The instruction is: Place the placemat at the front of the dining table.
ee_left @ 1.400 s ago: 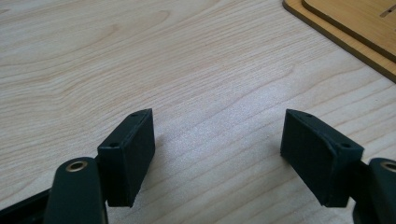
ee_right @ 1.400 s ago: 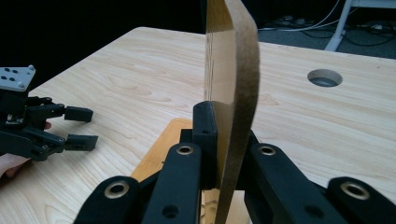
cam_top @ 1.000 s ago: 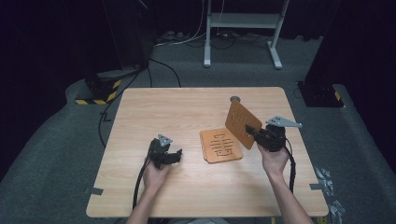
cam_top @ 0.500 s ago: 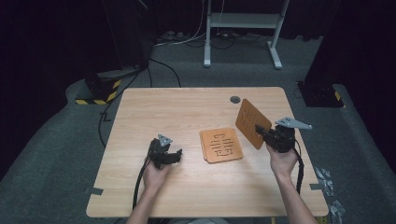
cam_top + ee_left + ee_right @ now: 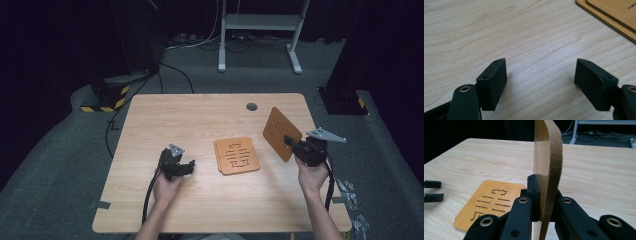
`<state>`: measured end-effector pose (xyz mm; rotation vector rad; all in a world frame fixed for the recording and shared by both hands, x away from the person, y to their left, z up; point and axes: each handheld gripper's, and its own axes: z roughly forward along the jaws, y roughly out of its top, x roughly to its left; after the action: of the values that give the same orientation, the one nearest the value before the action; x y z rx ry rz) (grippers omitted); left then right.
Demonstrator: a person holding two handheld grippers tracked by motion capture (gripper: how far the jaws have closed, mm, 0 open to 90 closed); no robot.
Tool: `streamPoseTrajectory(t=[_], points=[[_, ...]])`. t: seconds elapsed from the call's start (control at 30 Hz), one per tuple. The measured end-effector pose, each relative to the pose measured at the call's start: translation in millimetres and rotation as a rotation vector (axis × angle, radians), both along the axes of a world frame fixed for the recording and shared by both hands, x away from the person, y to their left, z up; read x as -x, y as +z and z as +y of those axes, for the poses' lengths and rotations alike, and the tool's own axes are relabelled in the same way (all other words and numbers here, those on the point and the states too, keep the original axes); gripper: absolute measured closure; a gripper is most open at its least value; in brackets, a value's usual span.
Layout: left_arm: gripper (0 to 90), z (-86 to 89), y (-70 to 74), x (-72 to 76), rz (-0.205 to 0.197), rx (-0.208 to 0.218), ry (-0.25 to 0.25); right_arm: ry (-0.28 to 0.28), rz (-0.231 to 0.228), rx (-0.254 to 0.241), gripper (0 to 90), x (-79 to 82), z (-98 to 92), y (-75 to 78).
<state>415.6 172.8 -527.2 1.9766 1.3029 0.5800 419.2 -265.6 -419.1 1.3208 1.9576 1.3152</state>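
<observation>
Board: thin orange-brown board [image 5: 279,133] with cut slots, held off the tabletop [image 5: 200,125] at the right side, near the right edge.
Board attitude: stands on edge, tilted, slotted face turned toward the tabletop's middle; long axis runs up and away from the gripper. In the right gripper view the board [image 5: 548,167] shows edge-on, rising straight up from the jaws.
Right gripper: right gripper [image 5: 292,142] has its jaws clamped on the board's lower edge, one pad on each face.
Left gripper: left gripper [image 5: 189,165] rests low over the tabletop left of centre, jaws apart with bare wood between them [image 5: 541,82].
Stack: flat stack [image 5: 237,155] of like slotted boards lies at the tabletop's middle, between the two grippers, touching neither.
Hole: small dark round hole [image 5: 251,106] near the far edge.
</observation>
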Motion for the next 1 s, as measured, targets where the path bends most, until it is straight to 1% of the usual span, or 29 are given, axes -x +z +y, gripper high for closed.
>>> streamPoseTrajectory(t=[0.1,0.17,0.27,0.3,0.4,0.43,0.63,0.8,1.0], points=[[26.1,0.0,0.0,0.0,0.0,0.0,0.0,-0.009,0.006,0.002,86.3,0.1,-2.4,-0.8],[26.1,0.0,0.0,0.0,0.0,0.0,0.0,-0.024,0.007,0.02,86.3,0.4,-6.5,-2.5],[26.1,0.0,0.0,0.0,0.0,0.0,0.0,-0.034,0.009,0.026,86.3,0.8,-9.9,-3.8],[26.1,0.0,0.0,0.0,0.0,0.0,0.0,-0.048,0.012,0.032,86.3,1.4,-13.3,-5.2],[26.1,0.0,0.0,0.0,0.0,0.0,-0.001,-0.06,0.014,0.035,86.3,1.5,-16.4,-6.7],[26.1,0.0,0.0,0.0,-0.001,0.0,0.0,-0.076,0.017,0.045,86.3,2.0,-19.9,-9.0],[26.1,0.0,0.0,0.0,0.0,0.0,0.0,-0.109,0.029,0.057,86.3,3.2,-27.0,-15.0],[26.1,0.0,0.0,0.0,0.0,0.0,0.0,-0.124,0.032,0.06,86.3,4.1,-31.2,-15.8],[26.1,0.0,0.0,0.0,0.0,0.0,0.0,-0.128,0.031,0.066,86.2,4.9,-33.5,-14.8]])
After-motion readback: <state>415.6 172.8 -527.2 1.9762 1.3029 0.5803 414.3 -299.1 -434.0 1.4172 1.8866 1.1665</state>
